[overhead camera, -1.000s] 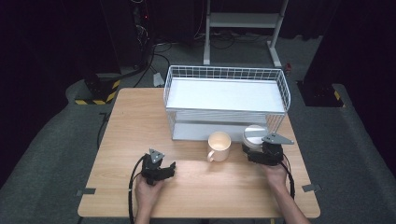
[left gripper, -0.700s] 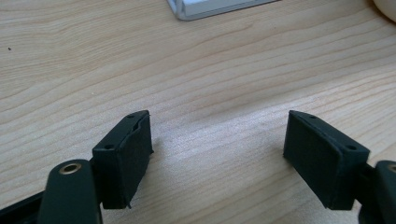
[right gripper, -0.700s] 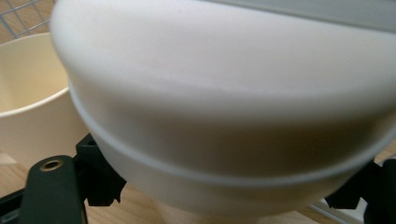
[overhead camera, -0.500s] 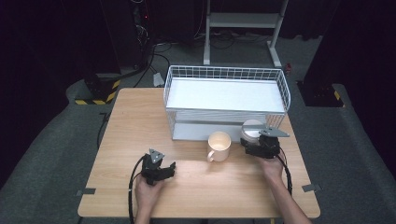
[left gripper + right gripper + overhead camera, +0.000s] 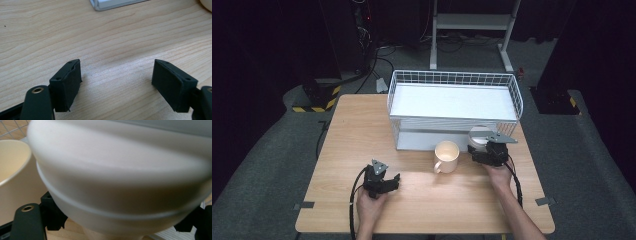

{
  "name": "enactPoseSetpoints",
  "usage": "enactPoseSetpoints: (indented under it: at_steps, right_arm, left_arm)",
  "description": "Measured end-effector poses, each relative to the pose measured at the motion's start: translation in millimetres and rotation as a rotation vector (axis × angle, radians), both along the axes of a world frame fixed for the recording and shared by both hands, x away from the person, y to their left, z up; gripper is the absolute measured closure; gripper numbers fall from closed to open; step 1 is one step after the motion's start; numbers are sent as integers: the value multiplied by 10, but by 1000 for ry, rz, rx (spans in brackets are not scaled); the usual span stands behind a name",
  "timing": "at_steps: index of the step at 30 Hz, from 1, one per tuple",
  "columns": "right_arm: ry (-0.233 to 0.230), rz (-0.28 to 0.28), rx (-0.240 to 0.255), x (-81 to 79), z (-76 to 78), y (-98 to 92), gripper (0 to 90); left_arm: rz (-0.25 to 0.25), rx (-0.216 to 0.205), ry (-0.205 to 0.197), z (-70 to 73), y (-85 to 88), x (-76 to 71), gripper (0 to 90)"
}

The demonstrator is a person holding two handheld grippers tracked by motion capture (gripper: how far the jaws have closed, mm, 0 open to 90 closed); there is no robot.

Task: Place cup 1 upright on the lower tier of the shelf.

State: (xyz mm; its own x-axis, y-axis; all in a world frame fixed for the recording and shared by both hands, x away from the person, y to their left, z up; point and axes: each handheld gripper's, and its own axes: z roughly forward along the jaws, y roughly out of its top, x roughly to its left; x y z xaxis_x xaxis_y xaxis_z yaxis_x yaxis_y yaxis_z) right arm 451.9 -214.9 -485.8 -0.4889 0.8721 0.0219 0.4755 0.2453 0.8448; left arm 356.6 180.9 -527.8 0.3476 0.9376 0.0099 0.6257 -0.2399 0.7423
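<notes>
White bowl [image 5: 480, 134] and the right hand-held gripper [image 5: 482, 146] have both shifted over the last second. They slid together toward 11 o'clock, closer to the front of the white wire rack [image 5: 454, 77]. Because the bowl travelled with the hand, I read it as already gripped and being carried, probably toward the rack, not a reach in progress.

The left side has not changed.

- Counter [image 5: 362, 130]: light wood and mostly bare, with the rack at its far edge.
- Rack: sits at 12 o'clock of both hands, and its top tray is empty as far as I can see.
- Cream mug [image 5: 446, 156]: stands upright on the counter at 9 o'clock of the right hand-held gripper, just beside it, with its handle toward the person. The right gripper view shows its rim [image 5: 12, 170] close to the bowl's left side; I can't tell whether they touch.
- Bowl: sits at 12 o'clock of the right hand, right at the jaw tips. In the right gripper view its wall [image 5: 120, 182] spans the gap between the two jaws. The pads are hidden behind it, but the jaws stand fairly wide and look closed on its lower body.
- Left hand-held gripper [image 5: 393, 181]: rests low on the counter at 8 o'clock of the mug, well apart from it. Its jaws are about half apart, with bare wood between them [image 5: 116, 82] and nothing held.
</notes>
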Motion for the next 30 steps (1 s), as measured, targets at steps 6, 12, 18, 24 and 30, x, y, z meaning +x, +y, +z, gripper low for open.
enactPoseSetpoints:
  at_steps: [6, 12, 18, 24, 30]
  right_arm:
    - [-7, -15, 14, 32, -18, -21, 187]
    - [-29, -27, 6, 65, -41, -25, 187]
    - [-22, -33, -12, 140, -28, -16, 187]
    - [-30, -42, -8, 190, -38, -8, 187]
    - [-45, -44, -2, 211, -56, -19, 186]
  left_arm:
    - [0, 0, 0, 0, 0, 0, 238]
    - [0, 0, 0, 0, -1, -1, 238]
    - [0, 0, 0, 0, -1, -1, 238]
    - [0, 0, 0, 0, -1, -1, 238]
    - [0, 0, 0, 0, -1, -2, 238]
